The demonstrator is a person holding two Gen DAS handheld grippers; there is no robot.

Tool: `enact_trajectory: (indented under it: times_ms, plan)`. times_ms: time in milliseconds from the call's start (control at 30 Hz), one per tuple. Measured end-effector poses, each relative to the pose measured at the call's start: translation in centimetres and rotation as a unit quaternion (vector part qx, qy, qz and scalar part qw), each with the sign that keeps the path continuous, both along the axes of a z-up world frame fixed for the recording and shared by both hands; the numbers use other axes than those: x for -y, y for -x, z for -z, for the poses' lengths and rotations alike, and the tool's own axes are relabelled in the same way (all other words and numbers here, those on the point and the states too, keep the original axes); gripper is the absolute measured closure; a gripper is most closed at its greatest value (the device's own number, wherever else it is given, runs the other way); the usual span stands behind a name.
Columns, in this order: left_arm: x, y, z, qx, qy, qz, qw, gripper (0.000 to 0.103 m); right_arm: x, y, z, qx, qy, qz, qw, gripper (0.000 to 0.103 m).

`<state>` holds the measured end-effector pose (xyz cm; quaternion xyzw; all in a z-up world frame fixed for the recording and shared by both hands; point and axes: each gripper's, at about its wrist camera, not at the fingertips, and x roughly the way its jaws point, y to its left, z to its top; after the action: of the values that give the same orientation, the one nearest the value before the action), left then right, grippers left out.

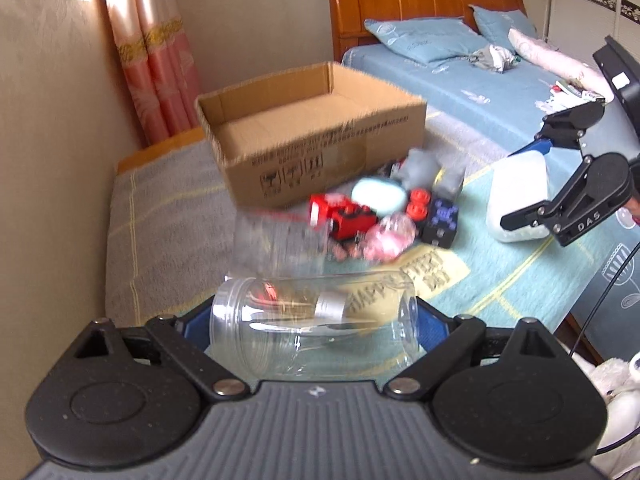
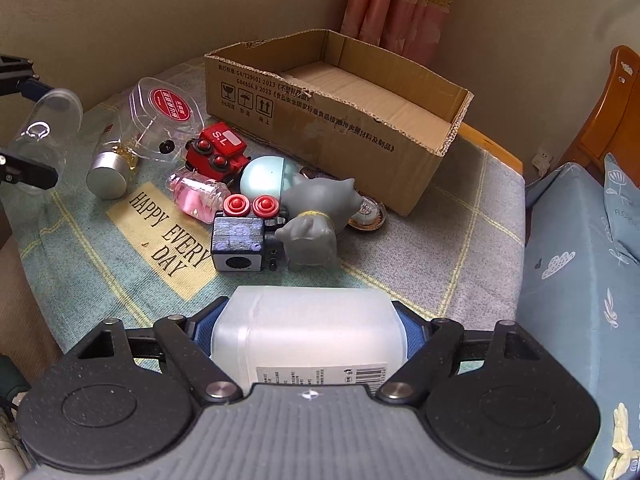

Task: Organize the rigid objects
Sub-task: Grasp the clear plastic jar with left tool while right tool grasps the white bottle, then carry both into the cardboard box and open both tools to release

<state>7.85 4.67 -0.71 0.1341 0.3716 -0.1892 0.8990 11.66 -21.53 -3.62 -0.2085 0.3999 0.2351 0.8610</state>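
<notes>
My left gripper (image 1: 316,320) is shut on a clear plastic jar (image 1: 312,344) that lies sideways between the blue pads, lifted above the cloth. My right gripper (image 2: 308,320) is shut on a white translucent bottle (image 2: 308,340) with a printed label, also held off the surface. In the right wrist view the left gripper (image 2: 32,128) shows at the left edge with the clear jar (image 2: 48,120). The left wrist view shows the right gripper (image 1: 520,184) and the white bottle (image 1: 512,208) at the right. An open cardboard box (image 2: 320,120) stands behind the pile.
On the "HAPPY EVERY DAY" cloth (image 2: 168,232) lie a red toy block (image 2: 218,148), a pale blue egg (image 2: 262,180), a grey figure (image 2: 316,216), a pink bottle (image 2: 198,196), a dark blue cube (image 2: 238,240), a clear tub with a red label (image 2: 168,110) and a silver-capped bottle (image 2: 108,172). A bed (image 2: 580,280) lies to the right.
</notes>
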Motion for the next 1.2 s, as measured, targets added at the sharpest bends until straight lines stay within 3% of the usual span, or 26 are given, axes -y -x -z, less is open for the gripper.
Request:
enact_trajectory:
  times_ms: [267,433,600,867,1067,1200]
  plan:
    - [3.0,-6.8,-5.3,0.072,-0.005,0.032,0.9969,0.008,0.3,-1.3,-4.3,0.043,-0.005,-0.011,0.999,0.016]
    - [4.9,-13.4,-6.3,0.073,-0.003,0.015,0.9972,0.008,-0.3,-2.8,-6.5,0.068,-0.008,-0.019,0.997,0.016]
    - [5.1,-17.3,-5.3,0.064,0.010,-0.029,0.9975,0.005,-1.2,-4.5,-8.0,0.080,-0.017,-0.027,0.996,0.016]
    - [3.5,-15.0,-4.2,0.069,0.030,-0.058,0.9955,0.001,-2.5,-8.1,-9.9,0.091,-0.036,-0.026,0.995,0.016]
    - [2.3,-11.4,-3.8,0.090,0.028,-0.086,0.9919,0.001,-3.9,-11.6,-10.6,0.081,-0.051,-0.011,0.995,0.016]
    - [1.1,-9.0,-3.4,0.090,0.047,-0.110,0.9887,0.001,-5.2,-13.9,-10.8,0.073,-0.055,-0.004,0.996,0.016]
